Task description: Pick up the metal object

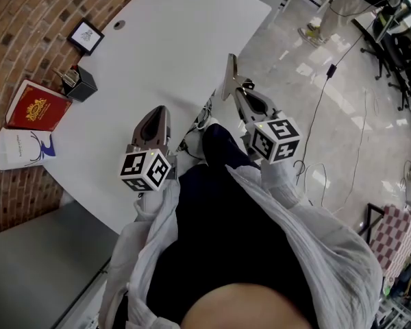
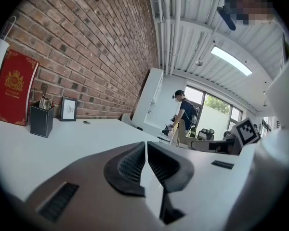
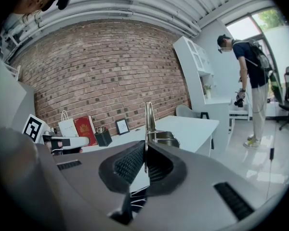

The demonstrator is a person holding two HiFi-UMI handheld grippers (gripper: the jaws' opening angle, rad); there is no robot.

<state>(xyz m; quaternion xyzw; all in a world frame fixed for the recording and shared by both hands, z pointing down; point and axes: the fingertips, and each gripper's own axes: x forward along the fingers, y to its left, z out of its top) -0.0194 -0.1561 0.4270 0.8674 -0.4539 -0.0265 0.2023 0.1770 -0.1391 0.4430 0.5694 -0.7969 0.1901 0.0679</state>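
The metal object [image 1: 229,74] is a thin, shiny strip standing upright, with a rounder metal part behind it in the right gripper view [image 3: 148,119]. My right gripper [image 1: 236,91] is shut on its lower end [image 3: 146,155] and holds it in the air just past the white table's [image 1: 178,33] right edge, over the floor. My left gripper [image 1: 157,110] hovers over the table's near part, level and pointing along the tabletop. Its jaws [image 2: 146,150] are pressed together with nothing between them.
Along the brick wall at the table's left stand a red box [image 1: 35,106], a white paper bag [image 1: 17,149], a black pen holder [image 1: 79,83] and a small framed picture [image 1: 86,36]. A cable [image 1: 325,81] runs across the shiny floor. A person [image 3: 248,76] stands farther off.
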